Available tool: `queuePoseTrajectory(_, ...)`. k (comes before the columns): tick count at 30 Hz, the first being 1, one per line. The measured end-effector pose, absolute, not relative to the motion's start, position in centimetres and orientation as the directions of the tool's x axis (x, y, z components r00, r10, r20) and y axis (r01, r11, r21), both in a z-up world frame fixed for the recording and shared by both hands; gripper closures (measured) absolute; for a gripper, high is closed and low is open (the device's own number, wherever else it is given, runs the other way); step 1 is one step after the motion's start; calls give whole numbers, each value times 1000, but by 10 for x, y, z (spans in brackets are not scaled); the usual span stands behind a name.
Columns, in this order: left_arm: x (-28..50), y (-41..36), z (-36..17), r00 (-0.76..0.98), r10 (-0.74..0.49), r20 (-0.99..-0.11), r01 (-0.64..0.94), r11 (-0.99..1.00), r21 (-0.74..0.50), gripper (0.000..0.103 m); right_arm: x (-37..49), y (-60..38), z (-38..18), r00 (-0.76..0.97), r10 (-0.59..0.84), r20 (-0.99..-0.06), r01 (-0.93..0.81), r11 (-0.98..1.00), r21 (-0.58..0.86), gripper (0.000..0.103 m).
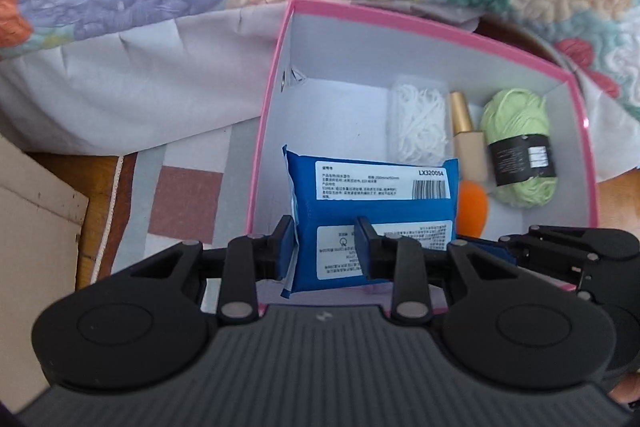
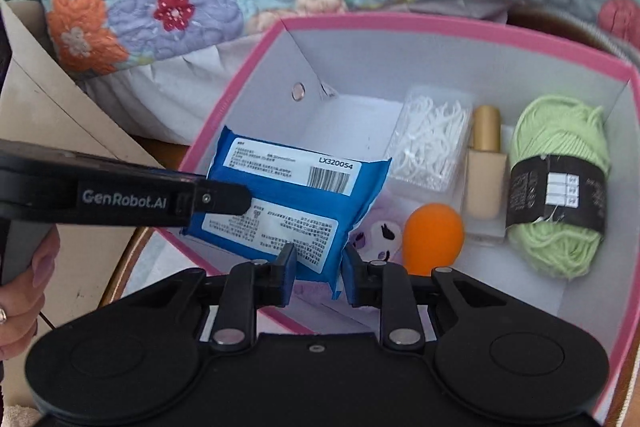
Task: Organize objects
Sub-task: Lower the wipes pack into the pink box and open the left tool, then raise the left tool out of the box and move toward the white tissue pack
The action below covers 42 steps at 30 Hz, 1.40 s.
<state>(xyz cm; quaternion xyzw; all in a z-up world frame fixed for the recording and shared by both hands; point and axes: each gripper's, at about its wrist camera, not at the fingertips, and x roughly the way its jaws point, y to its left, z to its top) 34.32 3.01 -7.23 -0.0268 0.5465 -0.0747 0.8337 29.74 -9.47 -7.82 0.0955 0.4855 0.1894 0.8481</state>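
While both claws grip blue pack (image 1: 372, 211), box (image 1: 400, 23) below.

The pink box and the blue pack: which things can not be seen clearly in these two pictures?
- Small purple-white item: right wrist view, mostly hidden by the blue pack.
- Pack label text: both views, too small.
- Orange sponge: left wrist view, partly behind the pack.
- Pink box near wall: covered by gripper bodies.

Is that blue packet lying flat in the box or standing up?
Tilted, not flat. The blue packet is propped on edge in the pink box, held by both hand-held grippers, left and right.
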Motion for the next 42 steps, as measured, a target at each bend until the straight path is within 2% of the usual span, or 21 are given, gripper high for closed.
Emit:
queuePoseTrajectory(8, 358, 16, -71, 405, -56, -912, 104, 994, -15, 72, 304, -86, -94, 442, 401, -802, -198, 916, 349, 76)
queuePoseTrajectory(14, 352, 18, -70, 467, -62, -882, 55, 998, -40, 71, 306, -83, -103, 440, 381, -813, -150, 924, 352, 78)
queuePoseTrajectory(16, 349, 20, -68, 476, -75, -876, 49, 997, -59, 69, 306, -83, -105, 440, 377, -815, -137, 925, 354, 84)
queuePoseTrajectory(21, 342, 19, -56, 527, -51, -849, 65, 998, -20, 69, 307, -82, -104, 449, 362, -817, -132, 931, 340, 84)
queuePoseTrajectory(28, 342, 29, -56, 501, -114, -858, 30, 993, -114, 69, 313, -74, -106, 438, 339, -833, -141, 941, 309, 84)
queuePoseTrajectory(33, 329, 31, -53, 492, -124, -862, 28, 992, -127, 68, 291, -92, -85, 475, 369, -799, -124, 927, 355, 79)
queuePoseTrajectory(37, 312, 30, -38, 459, -120, -880, 43, 993, -113, 60, 266, -97, -53, 510, 371, -776, -196, 929, 315, 72)
queuePoseTrajectory(39, 301, 30, -28, 457, -107, -883, 43, 994, -98, 56, 253, -97, -35, 525, 381, -761, -237, 924, 299, 64)
queuePoseTrajectory(42, 284, 30, -12, 448, -113, -887, 45, 994, -104, 48, 232, -97, -11, 537, 374, -756, -299, 922, 245, 63)
